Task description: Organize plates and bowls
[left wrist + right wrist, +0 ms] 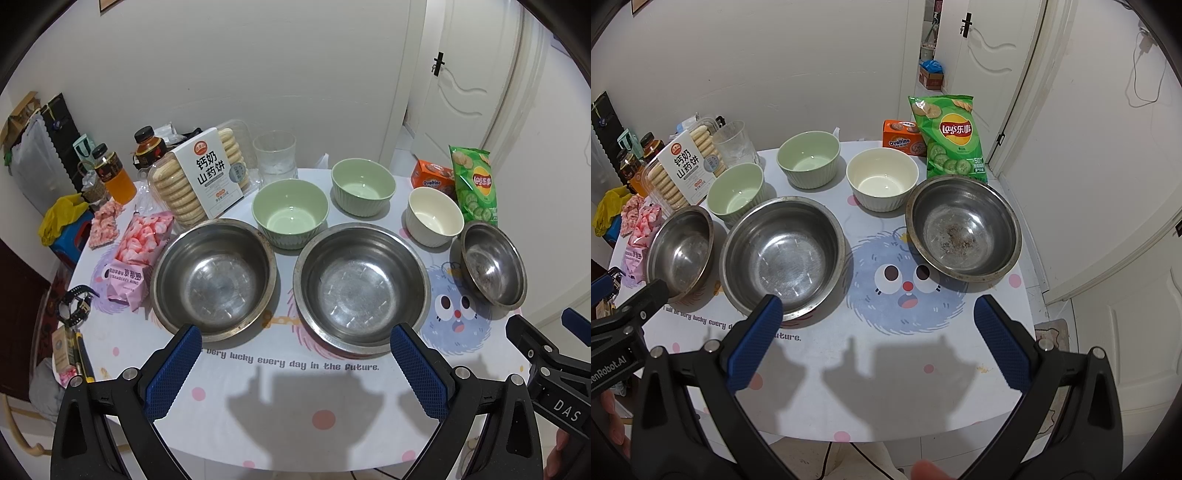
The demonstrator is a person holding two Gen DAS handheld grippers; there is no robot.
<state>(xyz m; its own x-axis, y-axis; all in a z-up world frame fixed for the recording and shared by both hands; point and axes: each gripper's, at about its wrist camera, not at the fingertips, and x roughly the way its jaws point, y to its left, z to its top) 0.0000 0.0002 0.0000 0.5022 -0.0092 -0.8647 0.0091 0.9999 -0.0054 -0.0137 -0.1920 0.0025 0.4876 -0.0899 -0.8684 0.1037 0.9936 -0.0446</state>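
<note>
progress: nothing stacked or grouped, as far as the views show; six bowls sit singly on the table (258, 424); no plates in view
left to do: by my read all of it, likely nesting steel with steel, ceramic with ceramic
steel bowls: left steel bowl (214, 277) and middle steel bowl (360, 288) side by side near the front edge, not quite touching; small steel bowl (964, 229) off to the right, apart
ceramic bowls: near green bowl (290, 212) just behind the gap between the two big steel ones; far green bowl (364, 186) behind that; cream bowl (882, 177) to the right, near the chip bag (951, 136)
left gripper (295, 369): jaws spread wide, holding nothing; hovers above the front edge, left and middle steel bowls just ahead of its fingertips
right gripper (879, 343): jaws spread wide, empty; middle steel bowl just ahead of its left finger, small steel bowl ahead-right, apart
clutter: biscuit box (210, 173), glass (275, 155), pink candy bags (144, 240) at back-left, clear of the bowls
</note>
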